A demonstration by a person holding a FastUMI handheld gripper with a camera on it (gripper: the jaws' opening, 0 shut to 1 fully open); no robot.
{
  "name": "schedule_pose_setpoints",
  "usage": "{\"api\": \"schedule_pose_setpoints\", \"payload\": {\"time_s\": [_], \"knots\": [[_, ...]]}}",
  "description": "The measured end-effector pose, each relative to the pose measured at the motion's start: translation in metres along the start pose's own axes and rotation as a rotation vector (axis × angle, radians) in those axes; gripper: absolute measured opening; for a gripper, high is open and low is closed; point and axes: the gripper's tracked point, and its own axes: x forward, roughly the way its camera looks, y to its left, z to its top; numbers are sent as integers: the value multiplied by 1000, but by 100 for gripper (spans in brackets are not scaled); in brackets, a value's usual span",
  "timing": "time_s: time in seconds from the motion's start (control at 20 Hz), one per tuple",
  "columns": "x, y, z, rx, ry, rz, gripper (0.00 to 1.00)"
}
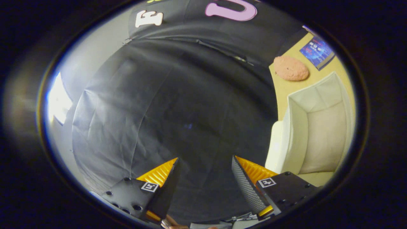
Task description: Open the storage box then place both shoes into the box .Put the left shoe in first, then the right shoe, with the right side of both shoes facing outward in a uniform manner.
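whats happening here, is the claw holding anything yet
Not yet. The handheld claw is open with nothing between its fingers, and it faces the black cloth wall. Off to one side, beyond the fingers, a white storage box sits on a yellowish table, apparently open. Past it lie a pinkish fuzzy item and a dark booklet.

A black cloth [178, 105] covers most of the wall, with creases and a seam across it. Beside it, a pale grey wall [95, 54] shows, and a bright light patch [57, 101] lies on that side. On the other side stands a yellow table [283, 92].
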Motion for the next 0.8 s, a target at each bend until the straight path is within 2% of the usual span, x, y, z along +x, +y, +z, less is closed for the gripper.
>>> {"api": "schedule_pose_setpoints", "payload": {"time_s": [0.2,0.5,0.8], "knots": [[-33,-28,46,-94,-122,-80,96],[-102,-87,97,-251,-265,-253,97],[-192,-165,114,-414,-310,-516,98]]}}
